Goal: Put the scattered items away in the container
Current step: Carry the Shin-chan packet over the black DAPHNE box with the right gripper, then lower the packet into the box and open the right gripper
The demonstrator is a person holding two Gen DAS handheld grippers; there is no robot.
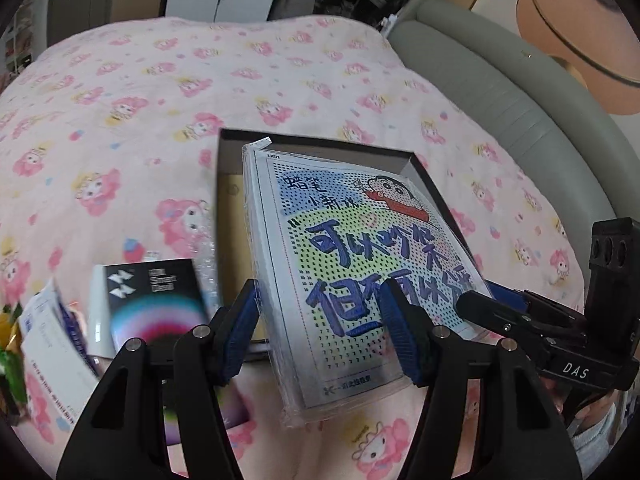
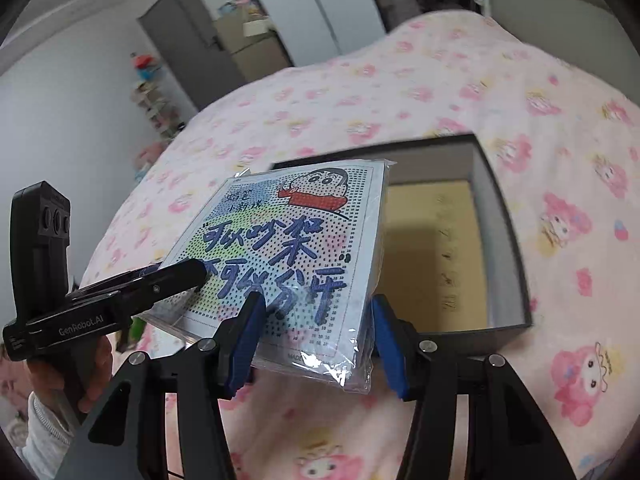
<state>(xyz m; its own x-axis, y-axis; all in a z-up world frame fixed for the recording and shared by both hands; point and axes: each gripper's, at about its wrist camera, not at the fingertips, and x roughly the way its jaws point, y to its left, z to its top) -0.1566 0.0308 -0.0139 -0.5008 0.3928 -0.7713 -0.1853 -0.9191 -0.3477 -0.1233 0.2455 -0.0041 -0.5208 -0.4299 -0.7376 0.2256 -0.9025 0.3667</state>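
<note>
A plastic-wrapped cartoon craft pack (image 1: 360, 240) with blue lettering hangs tilted over an open dark box (image 1: 424, 172) on the pink bedspread. My left gripper (image 1: 320, 320) is shut on the pack's near left part, one blue pad against its side and the other on its printed face. In the right wrist view my right gripper (image 2: 316, 324) is shut on the pack (image 2: 288, 248) at its near right corner. Each gripper shows in the other's view: the right gripper (image 1: 480, 304) and the left gripper (image 2: 184, 276). The box (image 2: 504, 240) shows a bare brown bottom.
A black booklet (image 1: 156, 300), loose papers (image 1: 48, 340) and bubble wrap (image 1: 206, 264) lie left of the box on the bedspread (image 1: 160, 100). A grey padded bed edge (image 1: 500, 92) runs along the right. A hand (image 2: 60, 372) holds the left gripper's handle.
</note>
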